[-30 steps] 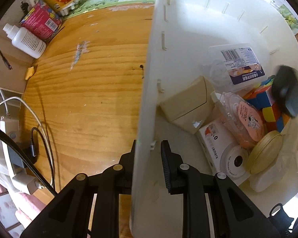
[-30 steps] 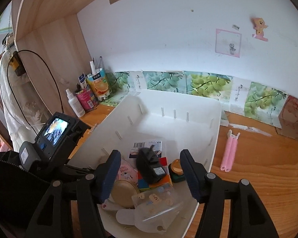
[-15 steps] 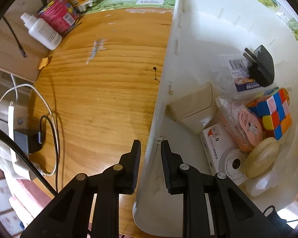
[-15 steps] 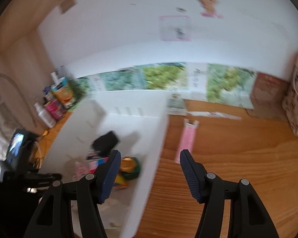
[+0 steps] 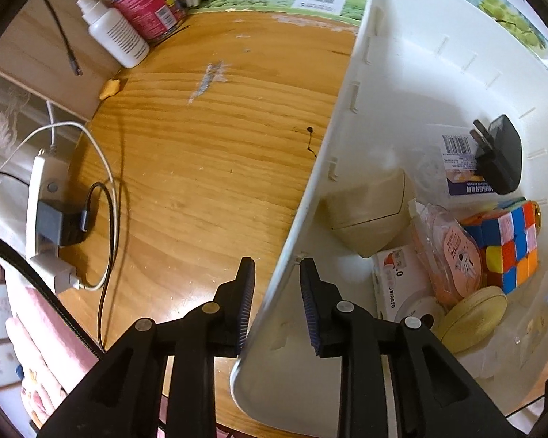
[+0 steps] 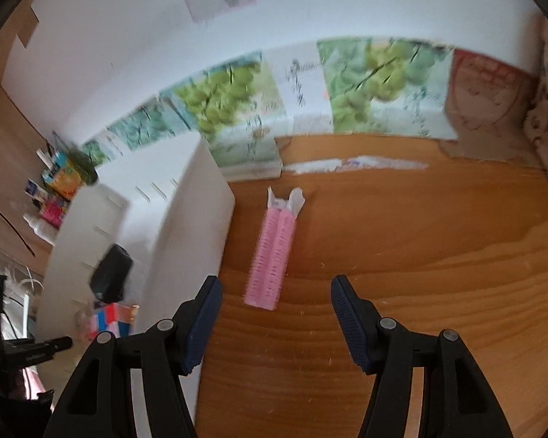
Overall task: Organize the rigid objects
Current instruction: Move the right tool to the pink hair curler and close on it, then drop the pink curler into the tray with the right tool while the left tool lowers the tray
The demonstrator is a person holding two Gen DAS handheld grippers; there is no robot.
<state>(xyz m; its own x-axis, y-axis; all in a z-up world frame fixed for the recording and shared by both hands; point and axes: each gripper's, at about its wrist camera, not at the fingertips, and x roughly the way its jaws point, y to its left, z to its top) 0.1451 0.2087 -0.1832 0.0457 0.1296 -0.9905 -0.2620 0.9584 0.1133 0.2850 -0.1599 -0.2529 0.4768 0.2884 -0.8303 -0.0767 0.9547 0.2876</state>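
Note:
A white plastic bin (image 5: 332, 146) sits on the wooden table, and its left wall passes between the jaws of my left gripper (image 5: 277, 292). Those jaws are opening, and a gap shows between the left pad and the wall. Inside the bin lie a black charger plug (image 5: 500, 157), a colour cube (image 5: 507, 244), a beige box, a pink packet and a round beige case. My right gripper (image 6: 276, 314) is open over bare table just right of the bin (image 6: 190, 219). A pink pack of hair rollers (image 6: 272, 255) lies just ahead of its fingertips, untouched. The plug (image 6: 111, 273) also shows in this view.
A white bottle (image 5: 113, 34) and a pink can (image 5: 149, 7) stand at the table's far left corner. A power strip (image 5: 42, 211) with cables hangs off the left edge. Grape-printed cartons (image 6: 376, 87) and a brown box (image 6: 486, 98) line the back wall.
My right gripper swung right and down, from over the bin to the table by the pink rollers. The black plug now rests in the bin. My left jaws have loosened from the bin wall.

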